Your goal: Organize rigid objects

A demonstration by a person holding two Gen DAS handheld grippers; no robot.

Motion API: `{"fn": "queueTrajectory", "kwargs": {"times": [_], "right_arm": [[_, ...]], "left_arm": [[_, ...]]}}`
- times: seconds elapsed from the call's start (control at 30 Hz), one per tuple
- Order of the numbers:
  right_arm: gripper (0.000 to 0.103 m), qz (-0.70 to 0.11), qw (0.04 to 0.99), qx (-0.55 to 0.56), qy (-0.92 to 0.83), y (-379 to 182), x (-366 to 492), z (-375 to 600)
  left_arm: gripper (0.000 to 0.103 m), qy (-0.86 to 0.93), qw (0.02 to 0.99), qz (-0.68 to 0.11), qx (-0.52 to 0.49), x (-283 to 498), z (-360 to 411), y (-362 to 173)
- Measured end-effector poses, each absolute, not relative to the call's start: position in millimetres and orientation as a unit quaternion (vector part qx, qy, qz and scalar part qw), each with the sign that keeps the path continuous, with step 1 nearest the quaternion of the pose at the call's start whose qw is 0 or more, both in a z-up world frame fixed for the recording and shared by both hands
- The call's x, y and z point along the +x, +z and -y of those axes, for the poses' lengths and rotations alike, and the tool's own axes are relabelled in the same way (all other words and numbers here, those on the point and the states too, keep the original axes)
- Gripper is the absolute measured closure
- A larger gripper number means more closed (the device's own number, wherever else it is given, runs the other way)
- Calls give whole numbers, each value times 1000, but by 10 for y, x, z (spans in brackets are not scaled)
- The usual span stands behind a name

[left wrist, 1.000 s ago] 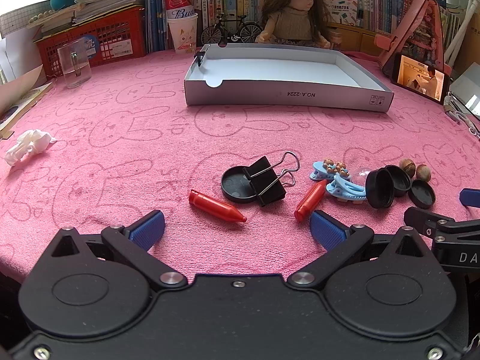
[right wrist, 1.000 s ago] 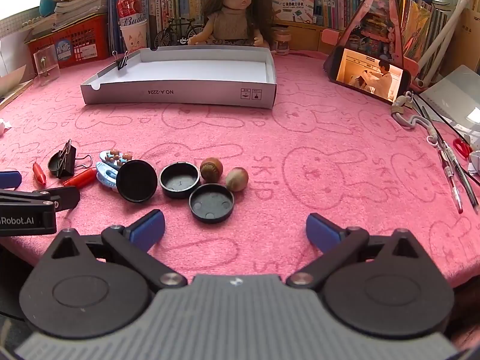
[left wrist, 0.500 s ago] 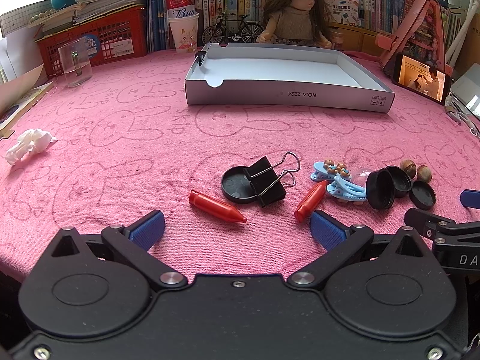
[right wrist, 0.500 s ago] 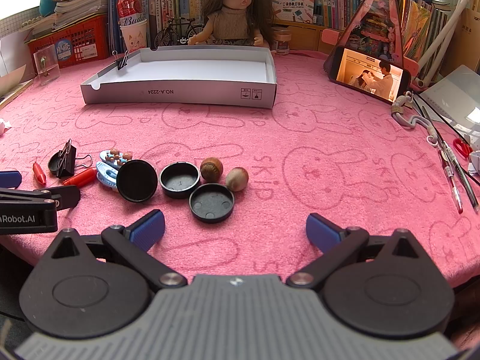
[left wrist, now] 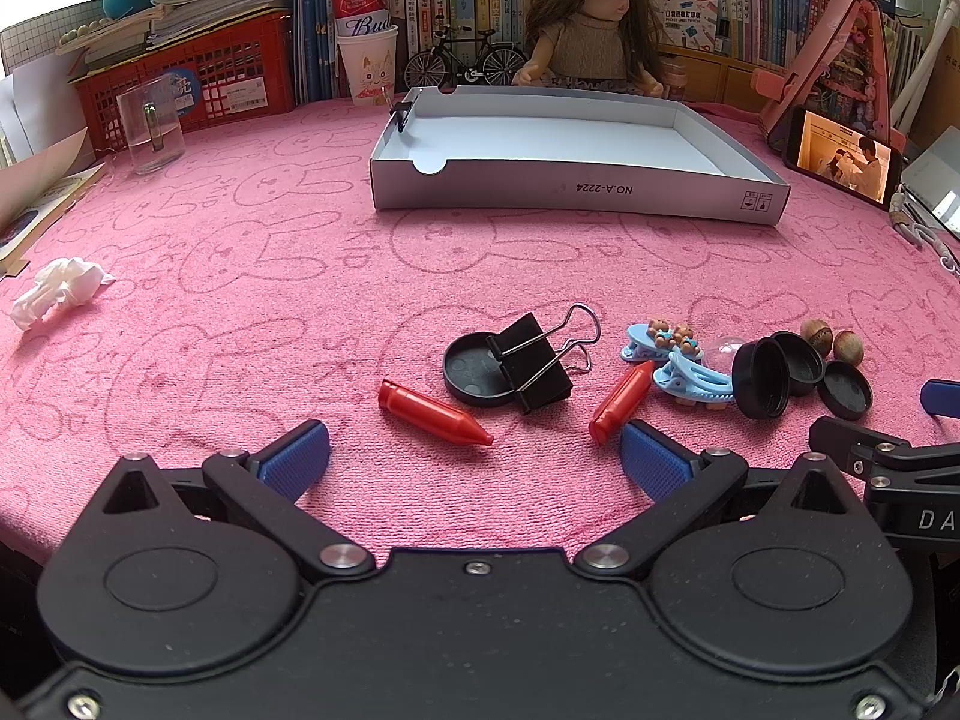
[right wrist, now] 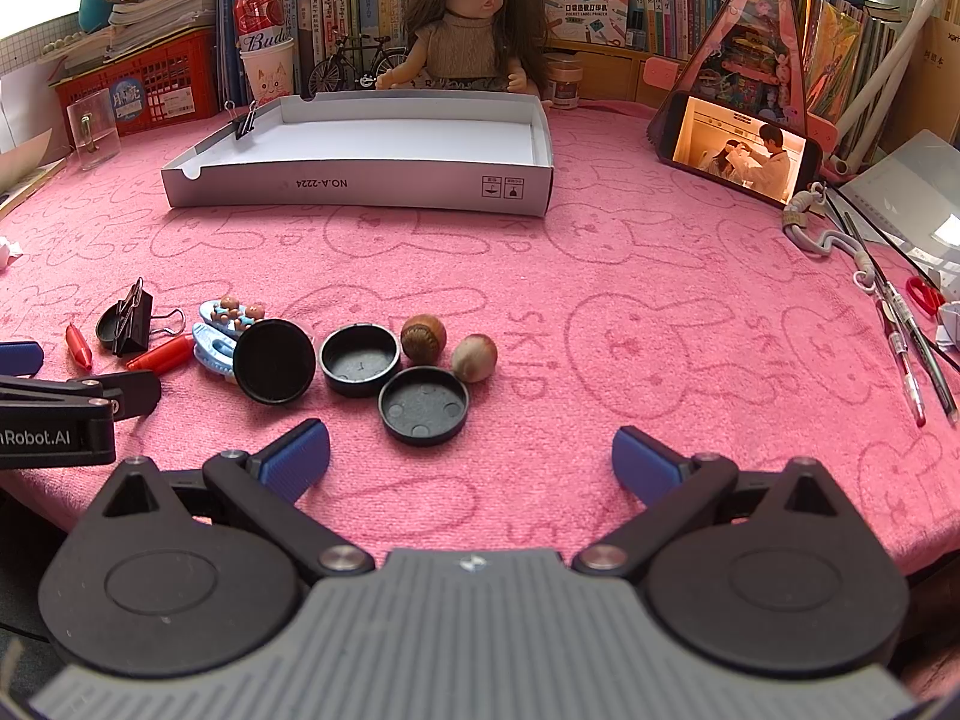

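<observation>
Pink cloth; both grippers gaping, empty; pens only right view, perhaps three.

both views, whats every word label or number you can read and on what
"NO.A-2224", upside down: front wall of the white box
"Bud...", partly hidden: red can
"SKID": pink cloth
"nRobot.AI", cut off: left gripper
"DA", cut off: right gripper
Book spines, basket label: too small to read

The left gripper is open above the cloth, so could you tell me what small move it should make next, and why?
Probably ease the left gripper forward and down over the nearer red crayon. Its jaws are open and empty, that crayon lies alone just ahead between the fingers, and the white box holds no loose items yet.
</observation>
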State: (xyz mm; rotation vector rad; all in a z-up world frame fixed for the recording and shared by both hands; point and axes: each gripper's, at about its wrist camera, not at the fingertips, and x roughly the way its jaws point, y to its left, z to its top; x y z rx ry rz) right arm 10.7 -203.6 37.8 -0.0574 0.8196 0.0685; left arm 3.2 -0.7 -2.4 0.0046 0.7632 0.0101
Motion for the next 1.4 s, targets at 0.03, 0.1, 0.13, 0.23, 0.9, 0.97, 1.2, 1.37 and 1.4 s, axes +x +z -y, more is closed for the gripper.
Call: {"fn": "queueTrajectory", "kwargs": {"times": [0.03, 0.1, 0.13, 0.23, 0.9, 0.97, 1.2, 1.37, 1.4], "right_arm": [[0, -398, 916, -28, 33, 378, 107, 2036], [0, -398, 916, -28, 33, 378, 108, 2036], [0, -398, 916, -28, 33, 378, 108, 2037], [0, -398, 916, -28, 33, 382, 111, 2032], [0, -377, 924, -29, 54, 350, 85, 2085], [0, -370, 927, -30, 52, 351, 70, 2084], [4, -338, 939, -28, 51, 416, 18, 2155], [12, -322, 943, -41, 70, 443, -17, 2137], [15, -320, 944, -45, 74, 444, -25, 2129]], "left_arm": [[0, 5, 928, -372, 2, 32, 7, -25], [0, 5, 928, -372, 2, 33, 8, -24], [0, 5, 928, -372, 2, 35, 8, -24], [0, 5, 928, -372, 2, 32, 8, -22], [0, -9, 932, -362, 9, -42, -46, -7], [5, -11, 933, -360, 6, -51, -70, 11], [29, -21, 937, -347, 10, -75, -204, 88], [39, -47, 940, -337, 26, -96, -286, 90], [39, -51, 940, -336, 30, -99, -308, 82]]}}
